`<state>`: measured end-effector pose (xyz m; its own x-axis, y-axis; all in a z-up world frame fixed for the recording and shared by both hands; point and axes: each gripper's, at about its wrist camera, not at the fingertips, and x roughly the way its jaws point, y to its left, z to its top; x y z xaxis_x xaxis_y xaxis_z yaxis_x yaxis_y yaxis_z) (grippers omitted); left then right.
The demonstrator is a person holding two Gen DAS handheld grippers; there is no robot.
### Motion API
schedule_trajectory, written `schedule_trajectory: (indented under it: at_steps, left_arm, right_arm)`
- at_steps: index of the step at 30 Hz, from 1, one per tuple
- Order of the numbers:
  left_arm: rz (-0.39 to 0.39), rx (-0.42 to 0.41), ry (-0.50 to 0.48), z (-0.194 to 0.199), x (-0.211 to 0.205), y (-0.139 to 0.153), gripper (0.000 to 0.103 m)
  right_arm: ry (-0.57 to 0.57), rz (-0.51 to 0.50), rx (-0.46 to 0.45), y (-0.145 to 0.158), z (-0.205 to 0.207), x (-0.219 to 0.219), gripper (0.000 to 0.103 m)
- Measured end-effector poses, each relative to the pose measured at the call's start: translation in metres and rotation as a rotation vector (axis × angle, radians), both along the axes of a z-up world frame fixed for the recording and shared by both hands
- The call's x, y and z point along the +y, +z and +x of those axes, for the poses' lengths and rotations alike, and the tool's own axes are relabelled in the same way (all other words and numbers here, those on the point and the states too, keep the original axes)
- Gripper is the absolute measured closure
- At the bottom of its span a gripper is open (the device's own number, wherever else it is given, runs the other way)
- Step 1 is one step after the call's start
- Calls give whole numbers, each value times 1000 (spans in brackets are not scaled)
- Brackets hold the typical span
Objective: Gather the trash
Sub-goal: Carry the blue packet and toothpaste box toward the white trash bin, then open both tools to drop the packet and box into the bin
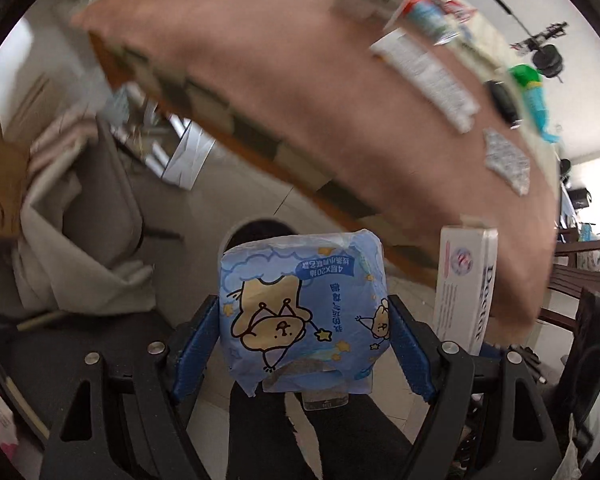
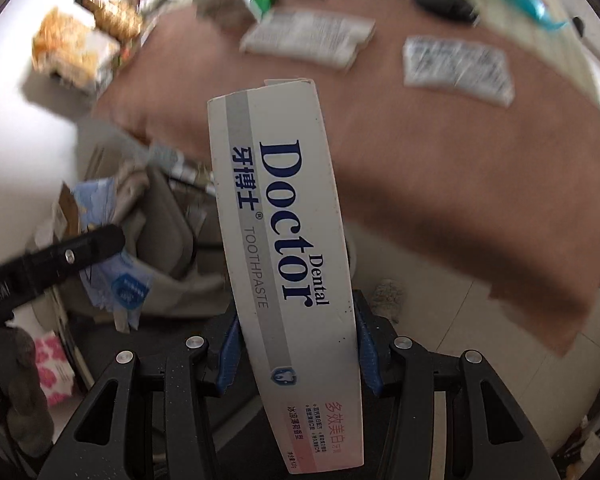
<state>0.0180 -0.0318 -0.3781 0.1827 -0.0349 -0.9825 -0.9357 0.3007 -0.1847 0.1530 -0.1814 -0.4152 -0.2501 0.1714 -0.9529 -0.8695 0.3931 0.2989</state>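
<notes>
Now, left tongs [image 1: 304, 344]: clamped on blue cartoon-print tissue pack [image 1: 302, 316], lifted for disposal.
Right tongs [image 2: 296, 344]: clamped on white cardboard toothpaste box [image 2: 284, 240], off bench [image 2: 440, 152].

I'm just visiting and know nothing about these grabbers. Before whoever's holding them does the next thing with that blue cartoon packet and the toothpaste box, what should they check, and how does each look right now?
1. Left gripper has a firm hold on the blue tissue packet: ok, both blue pads press its sides.
2. Right gripper holds the toothpaste box: ok, but gripped near its lower end, so it may swing.
3. The two held items are apart: ok, the left view shows a gap.
4. Bin in sight: cannot tell; a dark round opening shows behind the packet.
5. Trash left on the brown table: not ok, wrappers remain.
</notes>
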Motion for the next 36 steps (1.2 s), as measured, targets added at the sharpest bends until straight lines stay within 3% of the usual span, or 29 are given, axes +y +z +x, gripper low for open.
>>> schedule_trajectory:
  at_steps: [8, 13, 15, 17, 20, 21, 22, 24, 27, 29, 36]
  left_arm:
    - [-145, 28, 53, -34, 21, -176, 24]
    - [-258, -29, 83, -43, 34, -277, 23]
    - [-260, -52, 85, -44, 37, -305, 17]
    - [-244, -18, 84, -49, 37, -328, 6]
    - [-215, 36, 104, -60, 33, -354, 4]
    - [-201, 67, 107, -65, 30, -361, 3]
    - [-187, 98, 109, -65, 28, -365, 3]
    - [-123, 186, 103, -72, 19, -372, 3]
    - [-41, 298, 77, -76, 6, -376, 3]
    - [-13, 326, 69, -80, -2, -379, 3]
    - [11, 346, 58, -90, -11, -365, 3]
  right_arm:
    - [82, -149, 97, -183, -50, 11, 52]
    - [97, -219, 104, -297, -55, 34, 52]
    - [105, -236, 111, -335, -58, 44, 52]
    - [118, -241, 122, -365, -60, 52, 52]
    - [125, -257, 142, -406, -56, 62, 51]
    - [126, -262, 133, -415, -58, 63, 46]
    - [127, -263, 120, -424, -57, 65, 30]
    - [116, -252, 90, -435, -55, 63, 11]
    - [120, -247, -24, -442, -61, 61, 8]
    - [117, -236, -78, -438, -63, 55, 8]
    - [85, -198, -178, -416, -59, 49, 8]
